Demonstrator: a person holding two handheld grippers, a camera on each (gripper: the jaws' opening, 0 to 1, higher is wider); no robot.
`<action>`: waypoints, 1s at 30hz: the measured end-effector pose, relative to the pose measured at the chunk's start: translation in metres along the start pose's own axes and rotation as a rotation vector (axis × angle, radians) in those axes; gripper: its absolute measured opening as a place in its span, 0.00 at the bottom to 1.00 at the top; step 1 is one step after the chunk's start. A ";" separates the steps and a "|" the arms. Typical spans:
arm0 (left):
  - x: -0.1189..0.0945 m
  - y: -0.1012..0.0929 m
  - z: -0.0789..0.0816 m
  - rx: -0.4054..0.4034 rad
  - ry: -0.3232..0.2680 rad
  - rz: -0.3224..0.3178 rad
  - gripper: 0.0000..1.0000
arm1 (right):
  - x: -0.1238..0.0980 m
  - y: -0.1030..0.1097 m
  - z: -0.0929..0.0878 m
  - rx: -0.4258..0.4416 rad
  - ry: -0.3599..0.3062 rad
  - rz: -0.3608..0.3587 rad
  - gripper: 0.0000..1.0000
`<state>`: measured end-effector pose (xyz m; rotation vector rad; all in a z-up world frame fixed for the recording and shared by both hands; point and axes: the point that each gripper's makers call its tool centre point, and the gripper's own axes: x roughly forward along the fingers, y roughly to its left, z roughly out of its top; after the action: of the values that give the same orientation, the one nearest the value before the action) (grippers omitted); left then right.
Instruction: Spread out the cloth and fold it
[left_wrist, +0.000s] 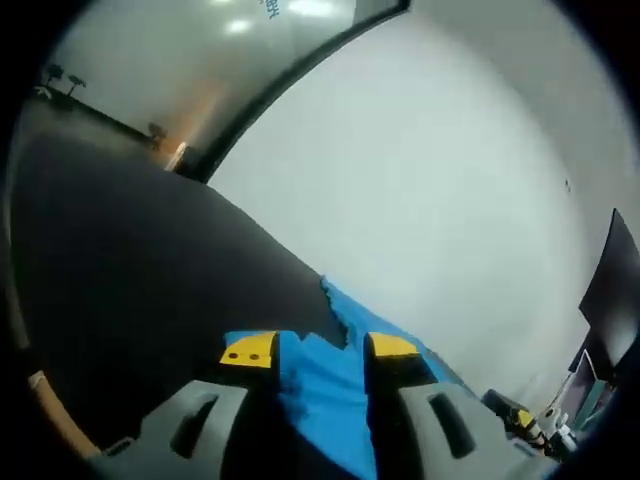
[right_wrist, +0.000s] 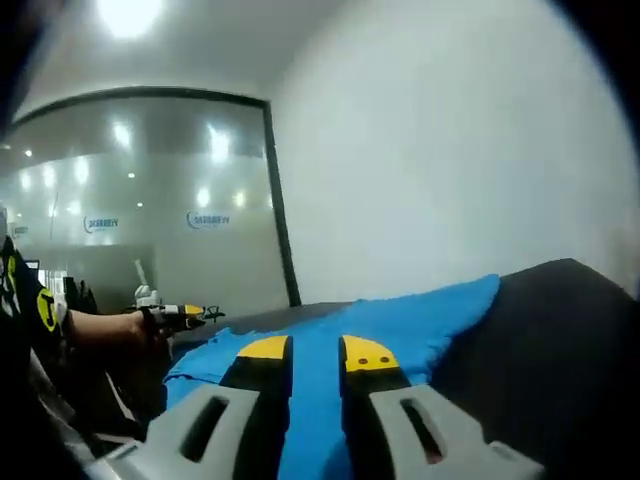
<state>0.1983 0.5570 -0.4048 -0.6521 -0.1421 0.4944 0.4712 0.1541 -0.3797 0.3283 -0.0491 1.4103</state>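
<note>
blue cloth (right_wrist: 400, 320) between jaws, black table (left_wrist: 130, 290)

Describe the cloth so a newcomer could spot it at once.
Start from the wide black table in front of the white wall. The cloth is the bright blue fabric draped across that dark top, running back between the yellow-tipped jaws of the right hand-held gripper and the left hand-held gripper. It is the one vivid, soft, wrinkled thing against plain black.
</note>
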 end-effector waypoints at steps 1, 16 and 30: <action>-0.001 -0.001 0.001 0.013 -0.003 0.001 0.34 | -0.001 -0.001 0.001 0.008 -0.007 -0.002 0.15; -0.008 -0.027 0.017 0.162 -0.077 -0.002 0.35 | -0.001 0.005 0.002 -0.006 -0.011 0.016 0.15; -0.019 0.021 0.006 -0.095 -0.046 0.102 0.37 | -0.004 0.007 0.005 -0.017 -0.029 0.020 0.15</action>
<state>0.1723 0.5651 -0.4124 -0.7433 -0.1771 0.6040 0.4646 0.1502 -0.3741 0.3355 -0.0884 1.4243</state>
